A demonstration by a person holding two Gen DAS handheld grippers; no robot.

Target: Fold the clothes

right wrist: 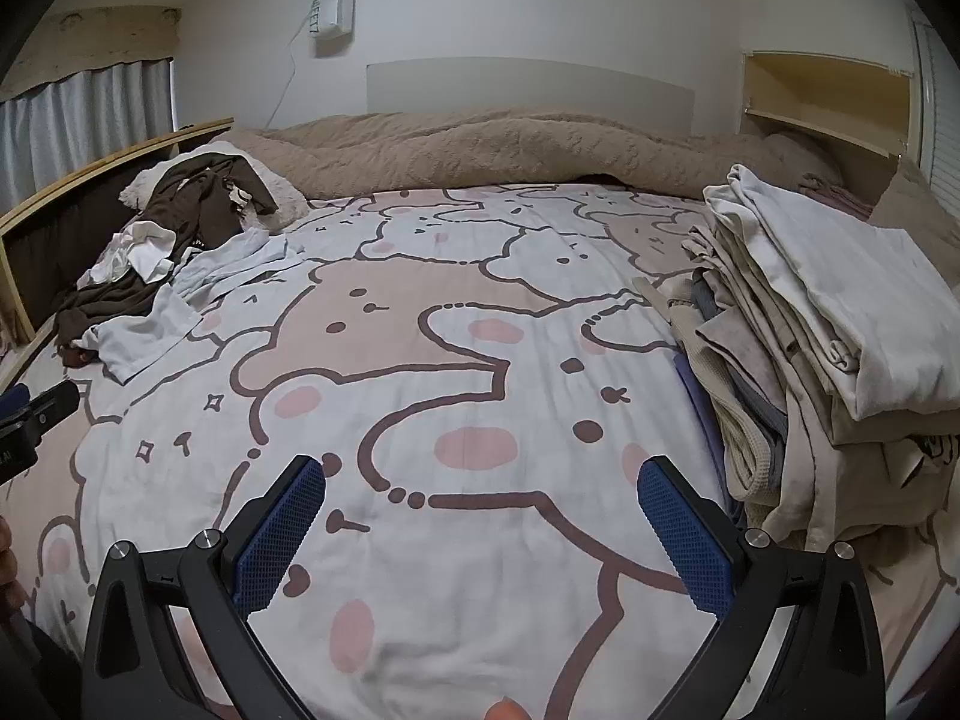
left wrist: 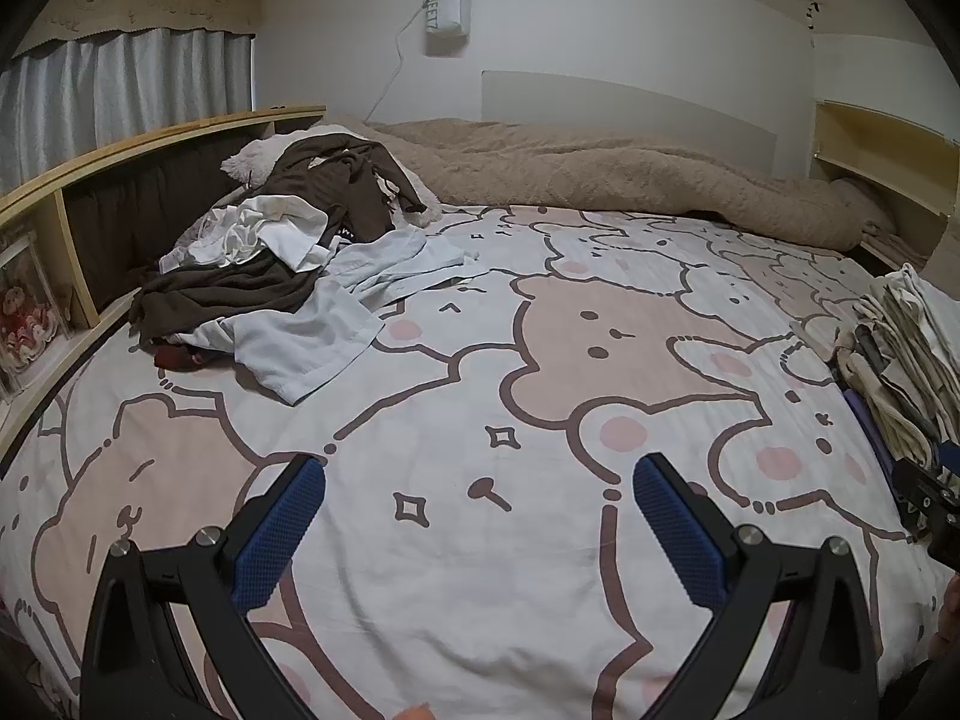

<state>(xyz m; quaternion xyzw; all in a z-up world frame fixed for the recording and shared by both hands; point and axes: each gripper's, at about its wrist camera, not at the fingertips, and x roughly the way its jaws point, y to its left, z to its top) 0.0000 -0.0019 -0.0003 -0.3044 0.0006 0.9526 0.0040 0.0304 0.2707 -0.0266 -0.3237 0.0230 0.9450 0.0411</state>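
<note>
A heap of unfolded clothes (left wrist: 264, 264) lies at the far left of the bed: brown, white and pale blue garments, with a pale blue shirt (left wrist: 312, 330) spread nearest. The same heap (right wrist: 156, 276) shows far left in the right wrist view. A stack of folded cream and white clothes (right wrist: 828, 348) stands at the bed's right side, also at the right edge (left wrist: 900, 354) of the left wrist view. My left gripper (left wrist: 480, 480) hangs open over the bear-print sheet (left wrist: 480, 570), nothing between its blue pads. My right gripper (right wrist: 483, 480) is open too, empty, left of the stack.
A beige fleece blanket (left wrist: 630, 174) is bunched along the far side of the bed. A wooden headboard shelf (left wrist: 120, 162) runs along the left. A wall shelf (right wrist: 828, 96) sits at the back right. The other gripper's tip (right wrist: 42, 408) shows at the left edge.
</note>
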